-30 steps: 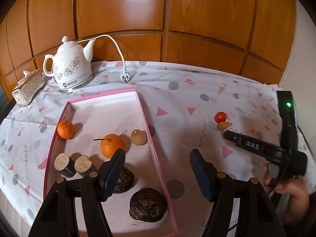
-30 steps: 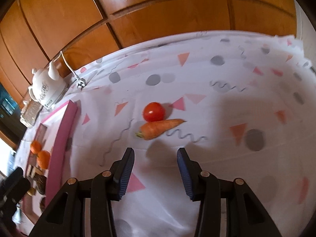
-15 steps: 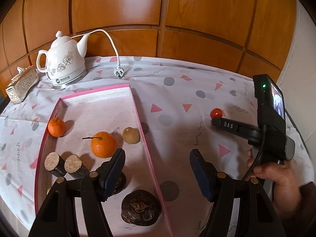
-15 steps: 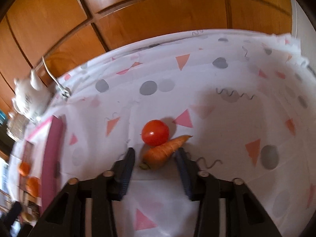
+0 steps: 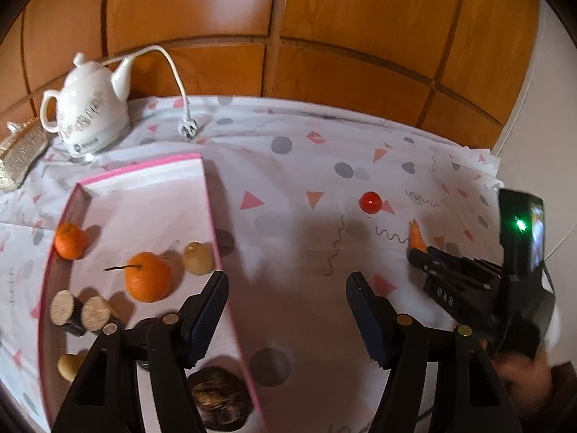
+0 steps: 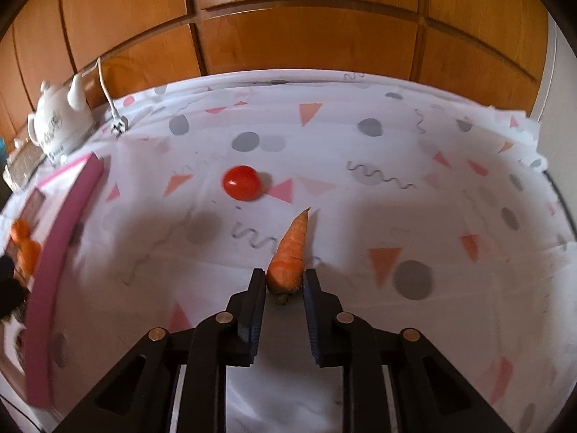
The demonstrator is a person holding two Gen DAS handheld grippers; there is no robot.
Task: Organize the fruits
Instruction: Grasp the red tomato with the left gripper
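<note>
Clamped on the thick end of a small carrot (image 6: 290,252) is the right gripper (image 6: 280,283); its jaws have just been closing, and the pads are now pressed to both sides of the root, whose tip points away over the patterned tablecloth (image 6: 396,166); one red tomato (image 6: 241,183) is seen lying beyond and to the left of the carrot, apart from it, with bare cloth between; nothing is seen standing between the held carrot and the pink-rimmed tray (image 5: 212,216), whose near wall rises at the left of the right wrist view. Partly open and empty is the left gripper (image 5: 286,310), held over the tray's right wall. Inside the tray are counted two oranges (image 5: 148,276), the larger one with a thin stem, one pale round fruit (image 5: 197,258) just beside it, two short log-like pieces (image 5: 81,312) touching each other, one dark wrinkled lump (image 5: 220,402) at the near end, and one small pale item (image 5: 70,366) partly hidden by the left finger; another dark thing behind that finger cannot be made out. One white teapot-shaped kettle (image 5: 88,113) stands at the far left against the wood panelling (image 5: 324,18), its cord and plug (image 5: 188,130) lying loose on the cloth; one ornate box (image 5: 21,151) is seen beside it.
</note>
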